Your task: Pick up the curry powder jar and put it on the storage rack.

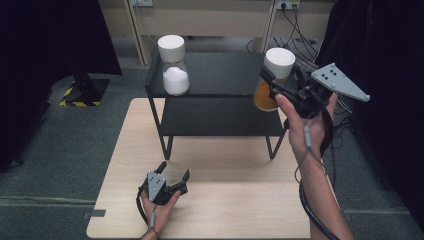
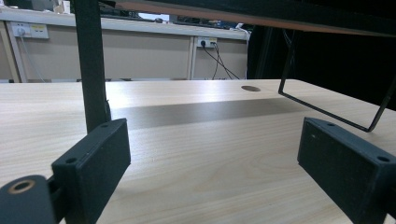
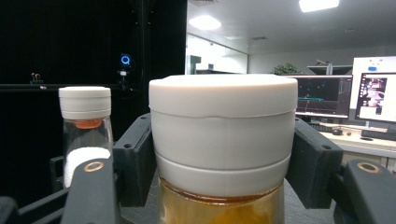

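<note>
A black two-tier shelf [image 1: 220,67] stands at the back of a light wooden table [image 1: 240,205]. On its top tier at the left stands a jar of white powder [image 1: 174,74] [image 3: 85,135] with a white lid. At the right end of the top tier, my right gripper [image 1: 276,82] [image 3: 223,154] is shut on an amber-filled jar [image 1: 274,75] [image 3: 223,126], its jaws on either side just under the white lid. I cannot tell whether that jar rests on the shelf. My left gripper [image 1: 174,170] [image 2: 215,163] lies low on the table before the shelf, open and holding nothing.
A shelf leg [image 2: 91,65] rises just ahead of the left gripper, and a thin wire leg [image 2: 327,114] stands to its right. Black curtains [image 1: 45,60] hang on both sides. Cables [image 1: 300,35] run along the floor behind the shelf. Monitors [image 3: 345,95] stand far off.
</note>
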`<state>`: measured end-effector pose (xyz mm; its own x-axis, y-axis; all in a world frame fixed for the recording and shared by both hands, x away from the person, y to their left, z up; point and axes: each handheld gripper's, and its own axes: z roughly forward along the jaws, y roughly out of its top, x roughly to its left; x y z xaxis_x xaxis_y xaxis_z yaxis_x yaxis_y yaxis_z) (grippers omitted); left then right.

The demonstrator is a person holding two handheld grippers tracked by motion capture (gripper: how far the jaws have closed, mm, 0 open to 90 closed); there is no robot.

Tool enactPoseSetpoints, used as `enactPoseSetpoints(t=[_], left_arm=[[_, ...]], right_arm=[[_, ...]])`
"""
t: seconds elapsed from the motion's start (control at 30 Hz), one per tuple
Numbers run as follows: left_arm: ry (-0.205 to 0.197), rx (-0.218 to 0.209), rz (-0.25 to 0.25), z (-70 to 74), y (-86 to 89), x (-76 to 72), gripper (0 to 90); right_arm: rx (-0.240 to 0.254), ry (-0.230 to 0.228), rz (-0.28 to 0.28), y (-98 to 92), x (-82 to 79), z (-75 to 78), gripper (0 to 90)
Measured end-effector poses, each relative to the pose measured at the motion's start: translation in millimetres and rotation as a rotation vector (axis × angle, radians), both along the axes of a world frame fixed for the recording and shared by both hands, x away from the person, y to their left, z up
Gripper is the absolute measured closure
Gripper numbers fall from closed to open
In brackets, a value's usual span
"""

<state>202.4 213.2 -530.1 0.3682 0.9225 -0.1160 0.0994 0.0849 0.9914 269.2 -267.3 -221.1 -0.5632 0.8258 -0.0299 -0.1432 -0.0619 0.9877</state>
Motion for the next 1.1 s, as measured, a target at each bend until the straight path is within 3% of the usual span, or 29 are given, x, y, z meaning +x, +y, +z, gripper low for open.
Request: enactPoseSetpoints(t=[0.47, 1.1], left_arm=[[0.004, -0.002, -0.001, 0.5, 0.4, 0.2, 8.9], [0.008, -0.005, -0.004, 0.8, 1.3, 0.8, 8.9]], right_arm=[[0.012, 0.032, -0.025, 9.3, 17.9, 3.1, 34.7], [-0.008, 0.063, -0.048, 26.3, 42.2, 11.8, 34.6]])
